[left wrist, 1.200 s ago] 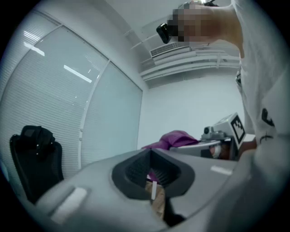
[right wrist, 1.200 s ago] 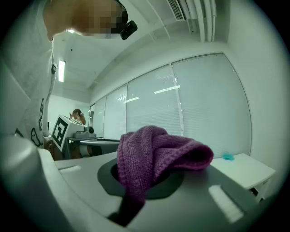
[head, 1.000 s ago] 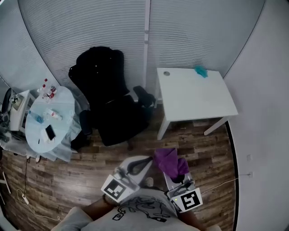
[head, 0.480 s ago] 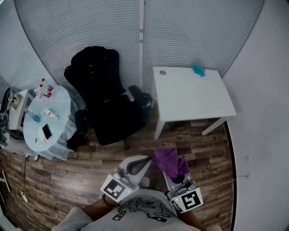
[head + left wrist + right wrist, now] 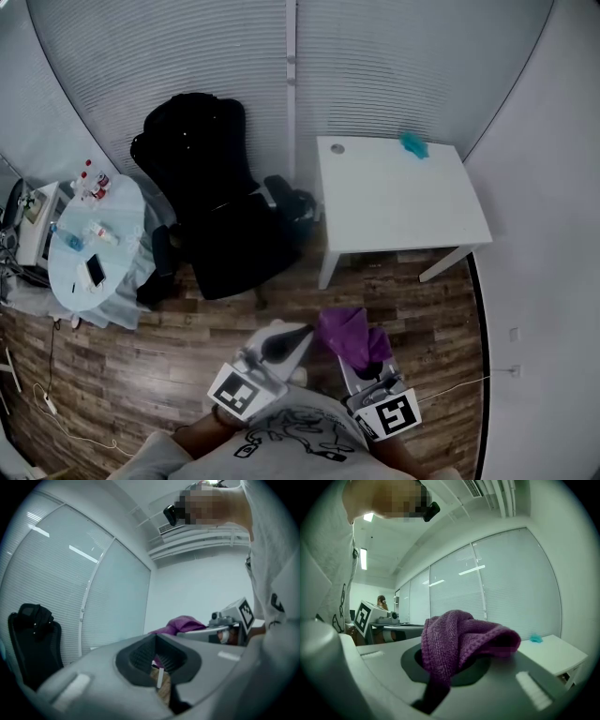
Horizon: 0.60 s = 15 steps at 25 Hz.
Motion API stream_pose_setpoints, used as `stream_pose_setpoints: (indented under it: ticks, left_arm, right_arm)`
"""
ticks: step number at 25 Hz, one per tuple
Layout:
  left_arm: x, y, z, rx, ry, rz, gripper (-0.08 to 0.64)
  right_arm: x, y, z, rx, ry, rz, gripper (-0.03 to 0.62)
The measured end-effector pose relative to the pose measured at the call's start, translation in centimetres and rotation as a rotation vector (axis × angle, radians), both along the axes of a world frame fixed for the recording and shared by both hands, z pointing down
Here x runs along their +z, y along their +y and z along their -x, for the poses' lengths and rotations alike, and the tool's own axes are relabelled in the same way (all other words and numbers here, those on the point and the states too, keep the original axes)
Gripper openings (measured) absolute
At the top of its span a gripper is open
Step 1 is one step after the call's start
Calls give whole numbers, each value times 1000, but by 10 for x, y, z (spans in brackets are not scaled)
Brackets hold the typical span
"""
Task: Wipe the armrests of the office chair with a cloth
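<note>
The black office chair [image 5: 211, 202] stands by the blinds, its armrests [image 5: 281, 192] sticking out at either side. It also shows at the left edge of the left gripper view as a black chair back [image 5: 33, 644]. A purple cloth [image 5: 349, 336] is bunched in my right gripper [image 5: 361, 361], which is shut on it; the cloth [image 5: 459, 639] bulges out over the jaws. My left gripper [image 5: 281, 345] is held low beside it, shut with nothing in it. Both grippers are close to my body, well short of the chair.
A white table [image 5: 398, 197] stands right of the chair with a small teal object [image 5: 412, 143] at its back edge. A round table [image 5: 94, 248] at the left carries a phone and bottles. Wood floor [image 5: 187, 347] lies between me and the chair.
The head view has shifted a little, so the chair and tables sit slightly further left and higher in the frame. Both grippers and the cloth hold the same pose.
</note>
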State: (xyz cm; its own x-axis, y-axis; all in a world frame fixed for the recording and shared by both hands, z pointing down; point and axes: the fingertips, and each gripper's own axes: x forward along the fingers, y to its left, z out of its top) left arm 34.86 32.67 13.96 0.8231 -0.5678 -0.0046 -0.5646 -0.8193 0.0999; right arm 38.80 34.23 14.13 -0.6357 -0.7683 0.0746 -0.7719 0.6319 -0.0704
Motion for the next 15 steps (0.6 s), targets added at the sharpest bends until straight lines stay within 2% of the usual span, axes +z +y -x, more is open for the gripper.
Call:
stream_pose_setpoints:
  ticks: [8, 15]
  left_arm:
    - [8, -34, 2, 0, -2, 0, 3]
    - [14, -84, 11, 10, 5, 8, 3]
  right_arm:
    - [1, -34, 4, 9, -19, -9, 29]
    - [8, -84, 13, 20, -14, 7, 29]
